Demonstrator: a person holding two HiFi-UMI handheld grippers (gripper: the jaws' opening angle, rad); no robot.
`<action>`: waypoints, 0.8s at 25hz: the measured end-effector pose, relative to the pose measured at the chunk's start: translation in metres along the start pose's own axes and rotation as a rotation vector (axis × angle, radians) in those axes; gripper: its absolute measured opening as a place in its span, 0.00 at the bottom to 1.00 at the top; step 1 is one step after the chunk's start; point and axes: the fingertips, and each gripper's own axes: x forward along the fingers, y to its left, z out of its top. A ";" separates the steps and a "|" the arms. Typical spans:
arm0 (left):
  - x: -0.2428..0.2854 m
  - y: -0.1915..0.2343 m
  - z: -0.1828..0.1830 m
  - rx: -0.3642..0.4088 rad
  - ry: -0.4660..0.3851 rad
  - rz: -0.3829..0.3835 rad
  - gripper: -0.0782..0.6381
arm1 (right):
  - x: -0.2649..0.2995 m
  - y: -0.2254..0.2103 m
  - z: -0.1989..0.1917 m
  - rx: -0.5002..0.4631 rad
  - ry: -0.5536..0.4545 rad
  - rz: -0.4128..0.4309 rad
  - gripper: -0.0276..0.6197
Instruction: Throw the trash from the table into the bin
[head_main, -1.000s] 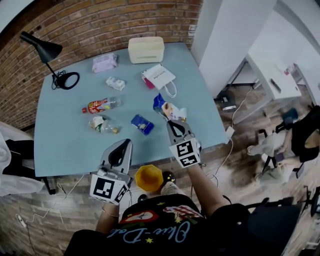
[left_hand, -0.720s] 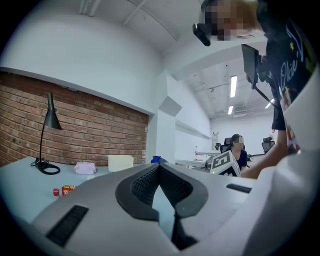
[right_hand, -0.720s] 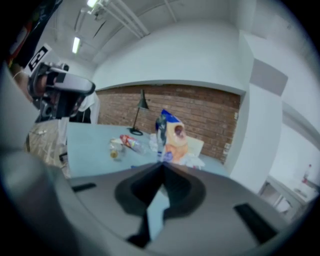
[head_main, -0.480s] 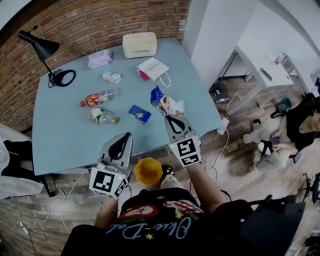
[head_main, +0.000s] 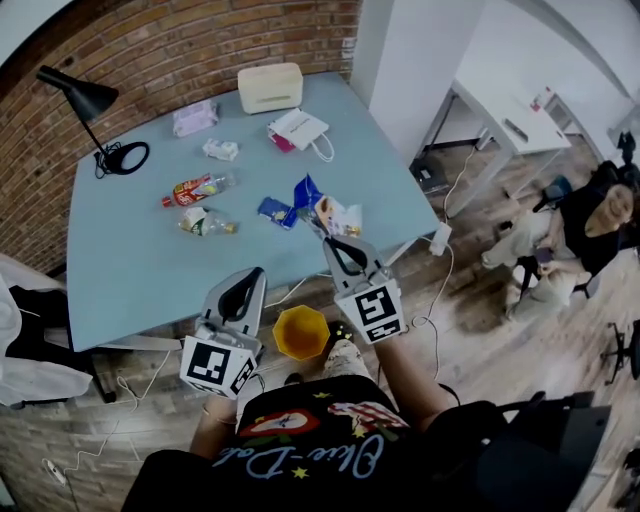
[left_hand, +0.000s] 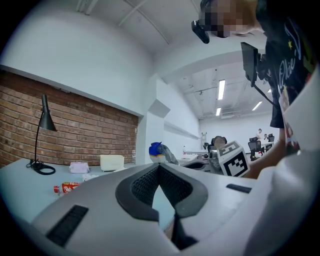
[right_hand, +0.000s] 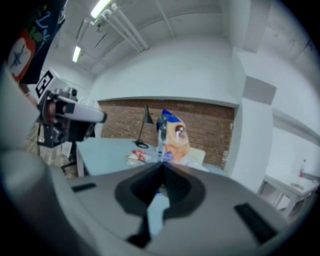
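My right gripper (head_main: 340, 243) is shut on a blue and orange snack bag (head_main: 328, 211) and holds it in the air over the near right part of the light blue table (head_main: 130, 270). In the right gripper view the snack bag (right_hand: 173, 135) stands up from the closed tips of the right gripper (right_hand: 161, 163). My left gripper (head_main: 250, 276) hangs at the table's near edge, shut with nothing in it; in its own view the left gripper (left_hand: 159, 165) shows its jaws meeting. A yellow bin (head_main: 300, 332) stands on the floor between the two grippers.
On the table lie a red-label bottle (head_main: 198, 187), a crumpled bottle (head_main: 206, 224), a blue packet (head_main: 272, 209), a small white packet (head_main: 220, 150), a pink pack (head_main: 195, 118), a white bag (head_main: 300, 129), a cream box (head_main: 270, 88) and a black lamp (head_main: 90, 100). A person (head_main: 600, 215) sits at far right.
My right gripper has risen with the snack bag, which now hangs off the table near the blue packet. The left gripper has shifted a little along the table's near edge.
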 end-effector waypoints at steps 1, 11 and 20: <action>-0.005 -0.002 -0.002 -0.001 0.004 -0.007 0.12 | -0.005 0.007 0.003 -0.011 -0.005 0.005 0.05; -0.043 -0.024 -0.011 -0.008 0.022 -0.055 0.12 | -0.052 0.052 0.023 -0.001 -0.050 0.011 0.05; -0.056 -0.036 -0.005 0.003 0.017 0.014 0.12 | -0.075 0.056 0.031 0.040 -0.088 0.073 0.05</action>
